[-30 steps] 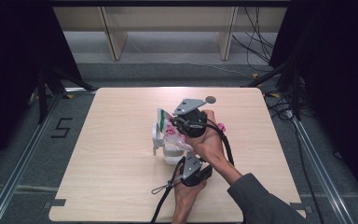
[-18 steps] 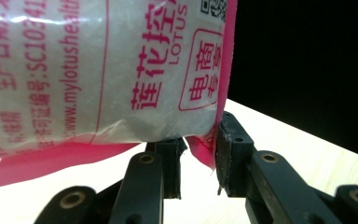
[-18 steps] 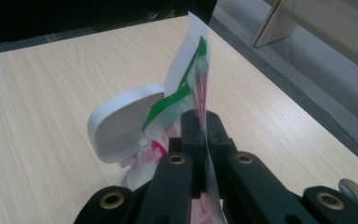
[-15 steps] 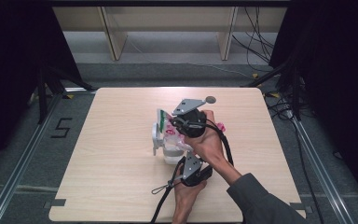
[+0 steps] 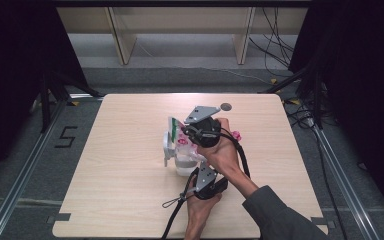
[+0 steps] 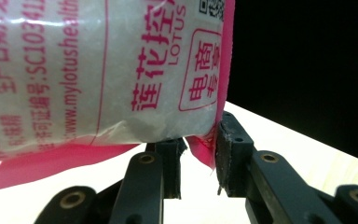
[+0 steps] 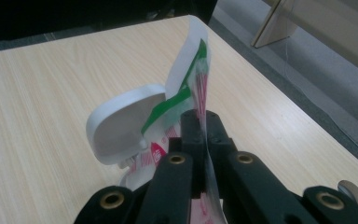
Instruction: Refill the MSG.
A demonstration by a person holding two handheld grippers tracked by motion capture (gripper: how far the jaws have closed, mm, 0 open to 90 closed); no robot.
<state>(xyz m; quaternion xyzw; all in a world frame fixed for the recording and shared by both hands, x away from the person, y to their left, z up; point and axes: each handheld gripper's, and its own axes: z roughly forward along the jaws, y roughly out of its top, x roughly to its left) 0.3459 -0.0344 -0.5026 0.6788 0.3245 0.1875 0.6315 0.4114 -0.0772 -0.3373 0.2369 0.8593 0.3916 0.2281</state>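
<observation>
In the high view, a clear plastic bag with pink print (image 5: 182,142) is held upright near the middle of the wooden surface (image 5: 110,165), beside a white container with its lid flipped open (image 5: 169,147). The right gripper (image 5: 187,131) is seen at the top of the bag and the left gripper (image 5: 198,170) lower down at its near side, each in one of the person's hands. A small grey disc (image 5: 226,106) lies on the surface beyond the right gripper, well apart from the fingers.

In the left gripper view, the pink-printed bag (image 6: 98,70) hangs just above and between the fingers (image 6: 230,154). Its pink sealed edge is caught between the two pads, which are only partly closed, with a gap left beside the thin film. The pale surface (image 6: 298,149) is seen beyond the right-hand finger.

In the right gripper view, the fingers (image 7: 191,128) are pressed together on the thin top edge of the bag (image 7: 201,88), which rises straight out from between the pads. The white container's open lid (image 7: 121,123) stands just left of the fingers, and a white flap with a green stripe (image 7: 186,70) is seen right behind the pinched film. The grey disc (image 7: 352,190) lies on the surface to the far right of the fingers.
</observation>
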